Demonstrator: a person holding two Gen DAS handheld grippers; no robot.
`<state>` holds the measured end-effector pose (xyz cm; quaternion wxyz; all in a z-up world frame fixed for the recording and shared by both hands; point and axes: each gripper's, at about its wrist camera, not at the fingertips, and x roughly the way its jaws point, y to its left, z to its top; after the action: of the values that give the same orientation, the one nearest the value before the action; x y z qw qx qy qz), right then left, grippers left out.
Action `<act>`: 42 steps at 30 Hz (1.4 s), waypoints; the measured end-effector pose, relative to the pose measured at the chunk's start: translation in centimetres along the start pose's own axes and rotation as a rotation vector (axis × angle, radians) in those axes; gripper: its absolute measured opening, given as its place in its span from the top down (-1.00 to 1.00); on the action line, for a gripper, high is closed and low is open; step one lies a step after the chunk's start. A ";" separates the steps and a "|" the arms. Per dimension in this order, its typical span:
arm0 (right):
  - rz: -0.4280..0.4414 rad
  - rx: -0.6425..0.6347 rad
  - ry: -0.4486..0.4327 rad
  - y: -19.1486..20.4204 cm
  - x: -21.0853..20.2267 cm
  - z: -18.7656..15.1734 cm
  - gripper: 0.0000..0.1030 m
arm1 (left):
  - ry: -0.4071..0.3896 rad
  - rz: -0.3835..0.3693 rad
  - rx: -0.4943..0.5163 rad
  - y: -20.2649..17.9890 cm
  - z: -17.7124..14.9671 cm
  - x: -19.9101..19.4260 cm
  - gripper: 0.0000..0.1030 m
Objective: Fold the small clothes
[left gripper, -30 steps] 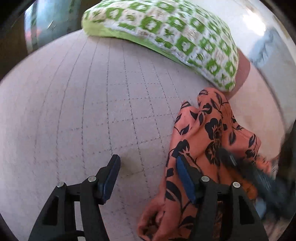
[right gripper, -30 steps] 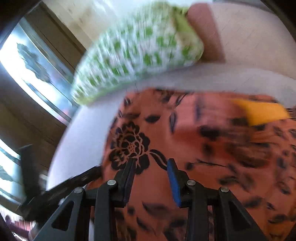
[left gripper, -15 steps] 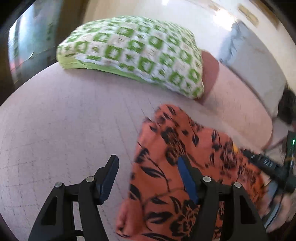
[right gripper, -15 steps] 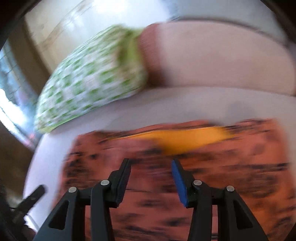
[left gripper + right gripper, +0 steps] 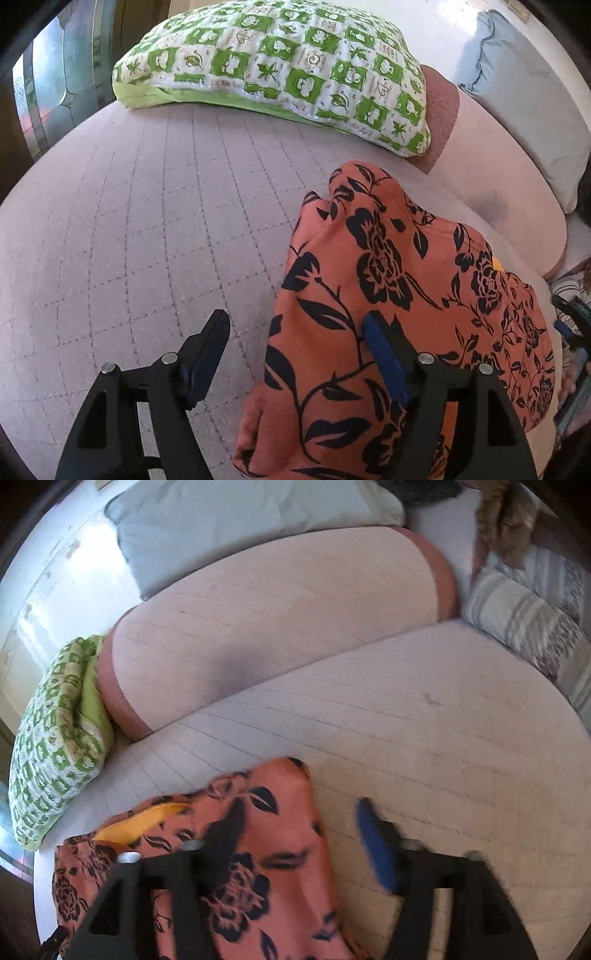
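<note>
An orange garment with black flowers (image 5: 376, 280) lies folded on the quilted pinkish bed cover (image 5: 147, 229). It also shows in the right wrist view (image 5: 258, 849), with a yellow patch (image 5: 147, 816) at its left. My left gripper (image 5: 295, 350) is open and empty, its right finger over the garment's left edge. My right gripper (image 5: 295, 834) is open and empty, its left finger over the garment's right part, its right finger over bare cover.
A green-and-white checked pillow (image 5: 288, 66) lies at the head of the bed. A long pink bolster (image 5: 288, 613) and a pale blue pillow (image 5: 229, 520) lie behind it. Striped bedding (image 5: 528, 616) lies at the right.
The right gripper has opened wider and swung right, off the middle of the garment. The left view has drawn back a little; the garment lies flatter.
</note>
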<state>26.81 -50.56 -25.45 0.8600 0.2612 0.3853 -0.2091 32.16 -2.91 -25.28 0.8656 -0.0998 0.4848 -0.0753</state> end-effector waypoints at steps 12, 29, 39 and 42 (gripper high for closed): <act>-0.218 -0.115 0.039 1.4 4.1 -0.2 0.90 | -0.024 0.013 -0.020 0.4 1.0 0.4 -0.49; 0.101 -0.086 -0.007 1.3 -8.1 -7.0 0.84 | -0.099 0.026 0.067 -2.2 -0.3 -2.7 -0.48; 0.122 -0.002 0.192 -4.3 -7.5 -14.3 0.83 | 0.017 0.076 0.026 -2.2 -1.8 -2.3 -0.53; 0.225 0.061 0.160 -6.0 -10.4 -15.3 0.83 | -0.005 0.063 -0.009 -2.6 -2.8 -4.1 -0.53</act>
<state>8.59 -44.21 -27.79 0.8361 0.3447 0.4144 -0.1016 27.55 -4.76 -22.64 0.8684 -0.0884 0.4857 -0.0455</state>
